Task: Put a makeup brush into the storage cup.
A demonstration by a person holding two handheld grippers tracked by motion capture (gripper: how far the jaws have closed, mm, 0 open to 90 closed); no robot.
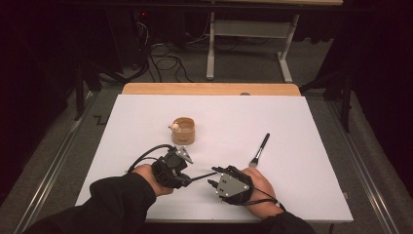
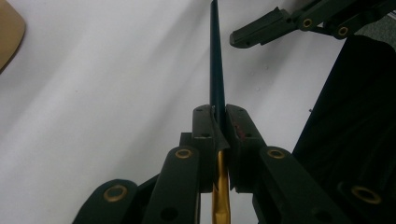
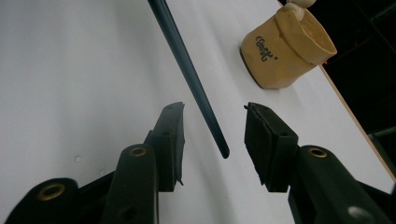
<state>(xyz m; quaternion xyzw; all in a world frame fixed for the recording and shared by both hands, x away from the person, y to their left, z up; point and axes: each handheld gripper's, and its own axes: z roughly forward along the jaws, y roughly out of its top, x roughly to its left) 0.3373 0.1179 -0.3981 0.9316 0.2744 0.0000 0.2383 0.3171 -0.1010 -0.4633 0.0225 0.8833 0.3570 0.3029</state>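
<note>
Left gripper [image 2: 219, 135]: jaws clamped on slim dark brush handle [image 2: 215, 60], held above the white table [image 1: 292, 195]. Right gripper [image 3: 212, 140]: jaws spread, the handle's free tip between them, untouched. Handle likely light, stiff, slick; best gripped near its tip.

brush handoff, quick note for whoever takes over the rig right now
Left hand-held gripper: shut on the dark thin brush, gold ferrule at the jaws, handle pointing toward the right one.
Right hand-held gripper: open, the handle tip lies between its jaws, not gripped.
Tan cup stands mid-table; a second brush lies on the white table, right of it.
Done: first brush lifted.
Left: probably close the right gripper on the handle; where the brush goes next is unclear.
</note>
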